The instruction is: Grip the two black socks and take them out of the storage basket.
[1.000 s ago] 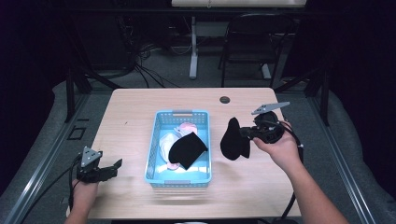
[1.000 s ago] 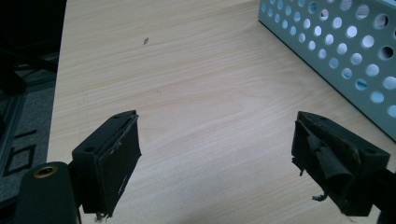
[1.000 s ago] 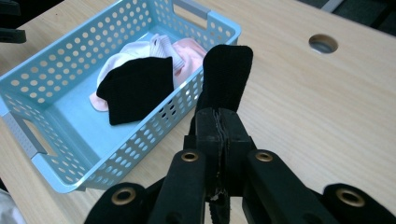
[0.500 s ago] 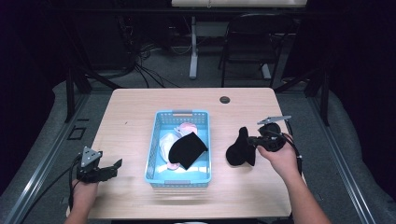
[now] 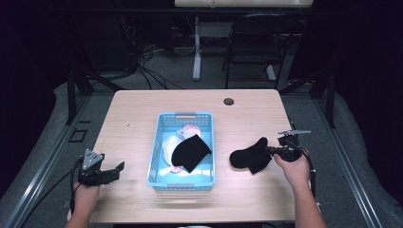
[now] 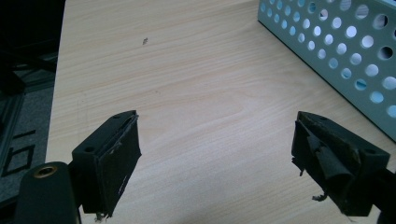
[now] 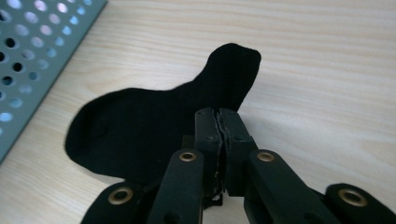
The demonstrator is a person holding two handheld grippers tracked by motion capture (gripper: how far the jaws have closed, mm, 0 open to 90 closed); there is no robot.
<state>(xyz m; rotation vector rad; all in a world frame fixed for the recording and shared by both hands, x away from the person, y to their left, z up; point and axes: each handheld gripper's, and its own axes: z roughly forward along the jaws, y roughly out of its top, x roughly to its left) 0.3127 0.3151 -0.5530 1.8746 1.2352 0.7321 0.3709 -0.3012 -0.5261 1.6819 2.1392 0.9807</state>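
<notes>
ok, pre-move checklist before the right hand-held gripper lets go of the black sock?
1. Sock on the table: ok. The black sock lies on the table, right of the blue basket.
2. Right hand-held gripper grip: ok. Its jaws are shut on the sock's edge.
3. Sock apart from the basket: ok. Bare wood shows between them.
4. Left hand-held gripper out of the way: ok. It is open over bare table left of the basket.
5. Basket contents: ok. A second black sock lies on the light items inside.
6. Sock lying flat, unfolded: cannot tell.
</notes>
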